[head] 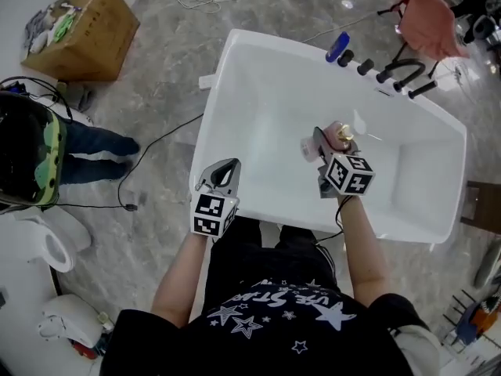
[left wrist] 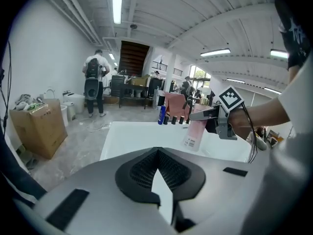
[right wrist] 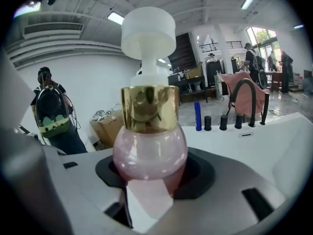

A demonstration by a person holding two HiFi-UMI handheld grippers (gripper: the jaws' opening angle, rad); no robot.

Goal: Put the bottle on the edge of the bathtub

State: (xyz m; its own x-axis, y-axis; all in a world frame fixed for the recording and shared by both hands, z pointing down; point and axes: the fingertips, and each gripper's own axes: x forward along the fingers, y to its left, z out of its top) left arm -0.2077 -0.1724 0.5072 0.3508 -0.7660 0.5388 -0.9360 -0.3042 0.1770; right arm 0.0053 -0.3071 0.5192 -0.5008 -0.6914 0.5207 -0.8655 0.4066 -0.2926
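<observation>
A pink pump bottle (head: pixel 335 131) with a gold collar and white pump head hangs over the inside of the white bathtub (head: pixel 258 61). My right gripper (head: pixel 325 143) is shut on it just below the collar. In the right gripper view the bottle (right wrist: pixel 149 146) stands upright between the pads, filling the right gripper (right wrist: pixel 149 177). The left gripper view shows the bottle (left wrist: pixel 194 133) hanging down from the right gripper (left wrist: pixel 205 115) above the tub (left wrist: pixel 127 136). My left gripper (head: pixel 227 169) hovers at the tub's near left rim, its jaws together and empty (left wrist: pixel 156 151).
A blue bottle (head: pixel 338 47), black tap knobs (head: pixel 366 66) and a black spout (head: pixel 407 73) line the tub's far rim. A cardboard box (head: pixel 82 30), a standing person (head: pixel 31 147) and a toilet (head: pixel 47 237) are at the left. Pink cloth (head: pixel 427 14) hangs behind.
</observation>
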